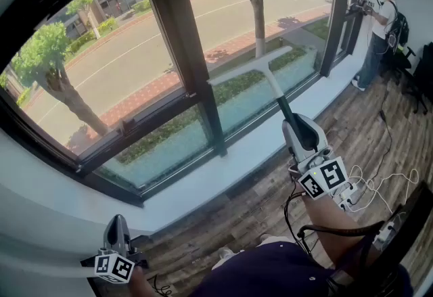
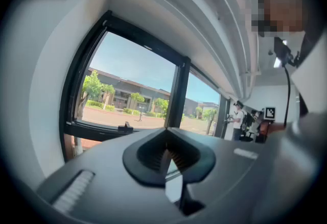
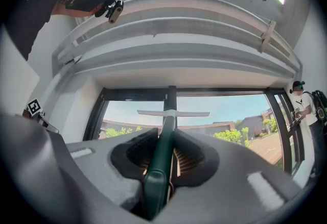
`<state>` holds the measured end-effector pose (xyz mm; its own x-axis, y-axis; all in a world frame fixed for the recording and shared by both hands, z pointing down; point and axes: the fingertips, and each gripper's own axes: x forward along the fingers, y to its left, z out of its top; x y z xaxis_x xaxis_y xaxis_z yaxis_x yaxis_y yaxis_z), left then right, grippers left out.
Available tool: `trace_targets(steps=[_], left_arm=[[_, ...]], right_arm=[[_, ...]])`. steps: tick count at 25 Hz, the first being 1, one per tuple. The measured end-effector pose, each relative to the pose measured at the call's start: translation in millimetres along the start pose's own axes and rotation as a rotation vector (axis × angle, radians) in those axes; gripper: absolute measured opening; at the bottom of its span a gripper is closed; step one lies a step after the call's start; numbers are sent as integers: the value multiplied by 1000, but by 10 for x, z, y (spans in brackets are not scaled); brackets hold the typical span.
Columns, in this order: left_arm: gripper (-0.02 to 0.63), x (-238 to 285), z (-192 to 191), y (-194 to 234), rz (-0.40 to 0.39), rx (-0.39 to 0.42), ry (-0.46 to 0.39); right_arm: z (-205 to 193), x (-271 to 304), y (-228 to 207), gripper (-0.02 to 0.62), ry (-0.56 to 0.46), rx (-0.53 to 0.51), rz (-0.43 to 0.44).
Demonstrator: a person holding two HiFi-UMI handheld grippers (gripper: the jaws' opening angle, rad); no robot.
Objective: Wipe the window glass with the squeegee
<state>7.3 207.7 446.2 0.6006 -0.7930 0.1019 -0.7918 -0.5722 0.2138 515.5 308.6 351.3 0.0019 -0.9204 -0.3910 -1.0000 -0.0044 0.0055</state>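
The right gripper [image 1: 294, 128] is clamped on the dark green handle of the squeegee [image 1: 270, 86], holding it up toward the window glass [image 1: 101, 65]. In the head view the pale blade lies crosswise over the pane just right of the black middle upright [image 1: 183, 38], about halfway up that pane. Whether its edge touches the glass cannot be told from there.

The right gripper view shows what the head view does not: the handle runs straight up between the jaws of the right gripper [image 3: 168, 154], and they close on it from both sides. The squeegee [image 3: 166, 131] ends in a level blade set against the sky.

The left gripper [image 1: 118, 226] hangs low near the white sill [image 1: 203, 180], well apart from the squeegee. Only its own view shows the left gripper [image 2: 166, 154] with jaws together and nothing between them.

Another person [image 1: 382, 25] stands at the window's far right end.
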Motion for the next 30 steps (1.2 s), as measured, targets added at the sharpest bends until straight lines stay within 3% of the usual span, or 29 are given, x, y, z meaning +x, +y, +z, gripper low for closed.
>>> trace_targets(steps=[5, 11, 15, 18, 25, 30], left_arm=[[7, -236, -160, -236, 66, -2, 12], [8, -505, -358, -161, 139, 24, 53], [7, -817, -406, -263, 262, 17, 37], [7, -969, -305, -256, 310, 22, 21], [7, -816, -314, -18, 299, 6, 28], [8, -556, -15, 340, 211, 67, 4]], right_arm=[[-197, -117, -267, 101, 37, 34, 23], [-292, -137, -154, 101, 17, 70, 100], [-379, 88, -72, 101, 23, 80, 200], [-439, 187, -23, 102, 31, 105, 215], [-517, 394, 128, 101, 30, 123, 190], [-452, 495, 371, 102, 5, 85, 152]])
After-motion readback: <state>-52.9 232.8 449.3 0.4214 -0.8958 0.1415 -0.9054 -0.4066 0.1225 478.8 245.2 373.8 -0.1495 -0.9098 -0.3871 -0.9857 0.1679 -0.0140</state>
